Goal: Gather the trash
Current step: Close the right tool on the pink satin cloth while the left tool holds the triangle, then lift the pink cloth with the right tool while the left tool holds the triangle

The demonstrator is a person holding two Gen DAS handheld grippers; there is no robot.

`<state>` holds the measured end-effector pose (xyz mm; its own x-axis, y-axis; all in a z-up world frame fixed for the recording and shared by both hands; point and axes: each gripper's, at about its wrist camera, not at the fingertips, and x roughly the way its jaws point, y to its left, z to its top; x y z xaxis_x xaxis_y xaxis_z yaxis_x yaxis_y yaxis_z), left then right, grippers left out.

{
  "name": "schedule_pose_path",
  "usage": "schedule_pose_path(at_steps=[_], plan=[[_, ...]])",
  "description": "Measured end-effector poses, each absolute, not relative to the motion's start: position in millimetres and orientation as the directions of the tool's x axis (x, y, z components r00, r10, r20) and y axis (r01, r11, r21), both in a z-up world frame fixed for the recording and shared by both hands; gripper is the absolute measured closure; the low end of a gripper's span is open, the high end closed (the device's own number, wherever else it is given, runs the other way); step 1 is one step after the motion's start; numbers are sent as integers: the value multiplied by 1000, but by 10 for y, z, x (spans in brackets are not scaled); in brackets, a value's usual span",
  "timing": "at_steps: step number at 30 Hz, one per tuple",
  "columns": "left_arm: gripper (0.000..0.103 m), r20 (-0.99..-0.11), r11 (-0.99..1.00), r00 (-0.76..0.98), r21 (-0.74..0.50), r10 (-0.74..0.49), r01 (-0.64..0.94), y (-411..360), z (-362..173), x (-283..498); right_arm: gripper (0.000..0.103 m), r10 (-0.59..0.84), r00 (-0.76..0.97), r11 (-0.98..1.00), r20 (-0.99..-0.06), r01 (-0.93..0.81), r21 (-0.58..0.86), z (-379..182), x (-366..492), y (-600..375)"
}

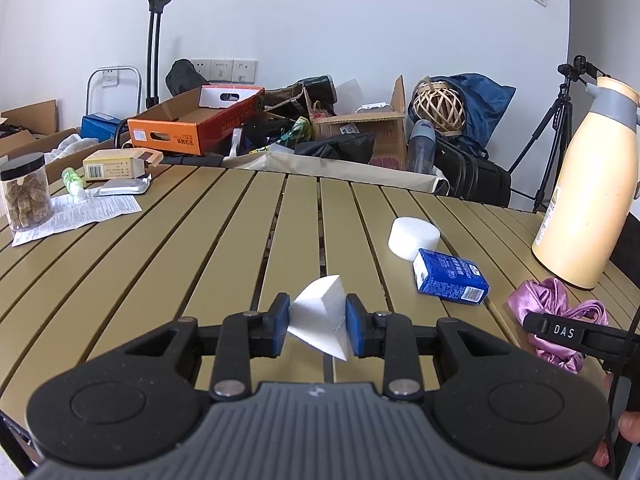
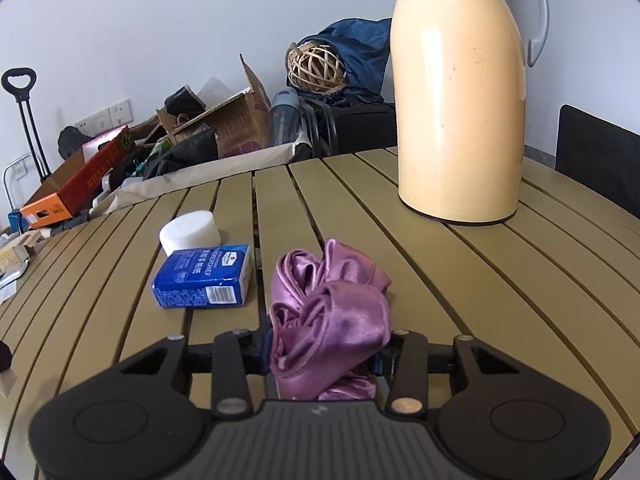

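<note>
Clamped between the blue pads of the left claw [image 1: 318, 320]: white foam wedge [image 1: 325, 308], gripped across its slanting faces, one point jutting down and toward the camera, seemingly lifted off the slatted olive-tan desk [image 1: 160, 264]. Risks squirting out, since angled faces give flat pads little to bite and light foam crumbles under pressure; may also shed crumbs into the slots.

Closed in on the crumpled purple satin cloth [image 2: 332, 304]: right claw [image 2: 322, 354], left pad touching the fabric, right pad mostly hidden behind a fold. Looks like a pinch on a loose bundle rather than on its core. Slippery satin, so likely to slide through or unfurl on lifting, leaving a tail dragging across the desk.

Lying just left of the cloth, near but apart: blue tissue pack [image 2: 204, 276], with a white foam cylinder [image 2: 190, 230] touching or almost touching its far end. Could be swept or nudged by a trailing fold, the cylinder then free to roll toward the edge.

Standing upright beyond the cloth, well apart: tall cream thermos jug [image 2: 460, 100]. Tall and narrow-based enough to tip if struck in a wide swing of the right claw.

Both claws loaded at once and close together near the front of the desk; crossing paths on the way to a bin, not visible in either view, risks a knock that frees one load.
</note>
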<state>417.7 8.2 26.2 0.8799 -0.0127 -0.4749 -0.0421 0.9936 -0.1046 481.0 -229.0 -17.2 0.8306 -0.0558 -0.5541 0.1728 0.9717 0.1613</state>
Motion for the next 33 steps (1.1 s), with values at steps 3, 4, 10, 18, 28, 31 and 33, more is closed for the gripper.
schedule_pose_path(at_steps=[3,4,10,18,28,31,33], plan=[[73,-471,994,882,-100,-7,-45,78,306,4147,65,-36,834,968,-550,167,190,-155,4759,-2315],[73,-469,994,883,-99,-6,-46,73,321,4132,66,-29,837,966,-546,164,201,-148,4735,-2325],[73,-452,995,892,-84,3,-46,45,424,4026,68,2,851,966,-525,134,221,-70,4604,-2318],[73,-426,998,904,-47,20,-45,-16,550,3810,68,56,872,969,-486,70,237,79,4329,-2307],[73,-408,999,912,-14,42,-52,3,635,3455,68,116,891,976,-438,-19,218,263,3875,-2225],[73,-406,998,913,-11,49,-58,38,639,3339,68,129,895,978,-426,-44,205,296,3733,-2193],[73,-402,998,914,-8,54,-63,60,632,3254,68,140,897,978,-419,-59,199,305,3644,-2168]])
